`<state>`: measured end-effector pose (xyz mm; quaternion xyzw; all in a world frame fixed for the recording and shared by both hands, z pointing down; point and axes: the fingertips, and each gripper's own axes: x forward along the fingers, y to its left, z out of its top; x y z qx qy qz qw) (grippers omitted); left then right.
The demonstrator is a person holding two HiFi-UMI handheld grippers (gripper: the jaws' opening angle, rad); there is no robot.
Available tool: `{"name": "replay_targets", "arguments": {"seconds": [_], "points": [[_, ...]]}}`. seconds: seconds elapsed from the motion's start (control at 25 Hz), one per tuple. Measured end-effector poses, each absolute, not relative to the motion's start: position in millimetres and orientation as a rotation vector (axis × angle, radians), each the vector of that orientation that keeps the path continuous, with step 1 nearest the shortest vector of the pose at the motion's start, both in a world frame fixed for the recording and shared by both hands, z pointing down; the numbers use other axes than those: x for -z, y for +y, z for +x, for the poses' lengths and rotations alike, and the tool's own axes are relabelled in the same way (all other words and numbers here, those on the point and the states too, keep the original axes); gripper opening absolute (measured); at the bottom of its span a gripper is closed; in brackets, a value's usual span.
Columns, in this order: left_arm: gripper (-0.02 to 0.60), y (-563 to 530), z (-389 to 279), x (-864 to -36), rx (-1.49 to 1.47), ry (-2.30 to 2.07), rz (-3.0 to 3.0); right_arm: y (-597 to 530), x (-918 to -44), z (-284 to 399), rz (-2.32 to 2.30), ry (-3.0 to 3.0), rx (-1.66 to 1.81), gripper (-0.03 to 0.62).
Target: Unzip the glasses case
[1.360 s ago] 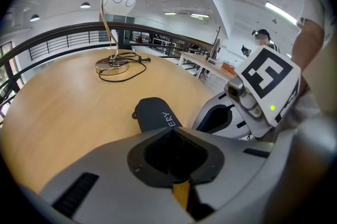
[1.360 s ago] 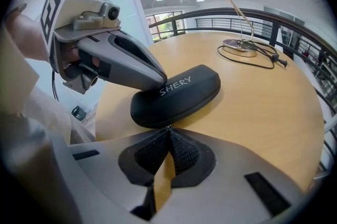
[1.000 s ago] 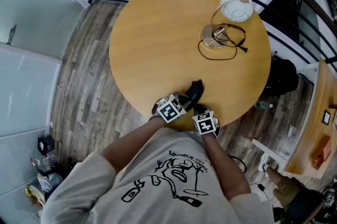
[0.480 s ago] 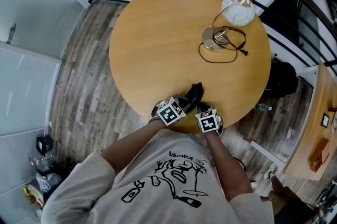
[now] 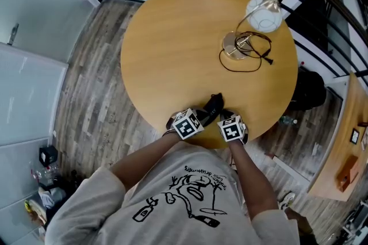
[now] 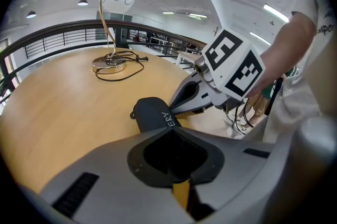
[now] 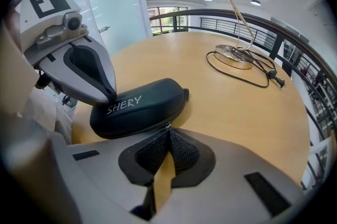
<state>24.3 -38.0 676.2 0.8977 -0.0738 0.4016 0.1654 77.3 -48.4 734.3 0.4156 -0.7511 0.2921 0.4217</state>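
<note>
Glasses case (image 7: pixel 139 110) is pinned by your clenched left tool (image 6: pixel 171 129), and your right tool (image 7: pixel 168 131), clamped on its zipper pull (image 7: pixel 168 125), has just slid right, so unzipping looks begun.

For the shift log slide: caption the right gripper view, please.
The right gripper pinches the zip pull of a black glasses case while the left gripper presses on its end.

Glasses case's (image 6: pixel 151 112) near end hidden behind left gripper (image 6: pixel 171 129), zip pull (image 7: pixel 168 123) a mere speck at right gripper's (image 7: pixel 169 130) tips.
</note>
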Motion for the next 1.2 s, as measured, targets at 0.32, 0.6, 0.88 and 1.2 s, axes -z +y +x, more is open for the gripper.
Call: {"name": "replay_targets", "arguments": {"seconds": [0.32,0.6,0.88,1.2], "points": [[0.008,-36.1,24.8,-676.4,-1.151,-0.184,2.548,-66.1,-736.5,87.0,0.978,-1.861,-0.632,0.023],[0.008,-36.4,24.2,-675.2,-1.157,-0.169,2.555,-71.8,-734.7,88.1,0.922,-1.846,-0.529,0.023],[0.008,-35.1,23.6,-675.4,-1.167,-0.158,2.558,-76.6,-734.7,89.6,0.889,-1.829,-0.458,0.024],[0.008,-35.8,24.0,-675.9,-1.177,-0.153,2.564,-83.6,-734.1,91.2,0.824,-1.789,-0.297,0.023]]}}
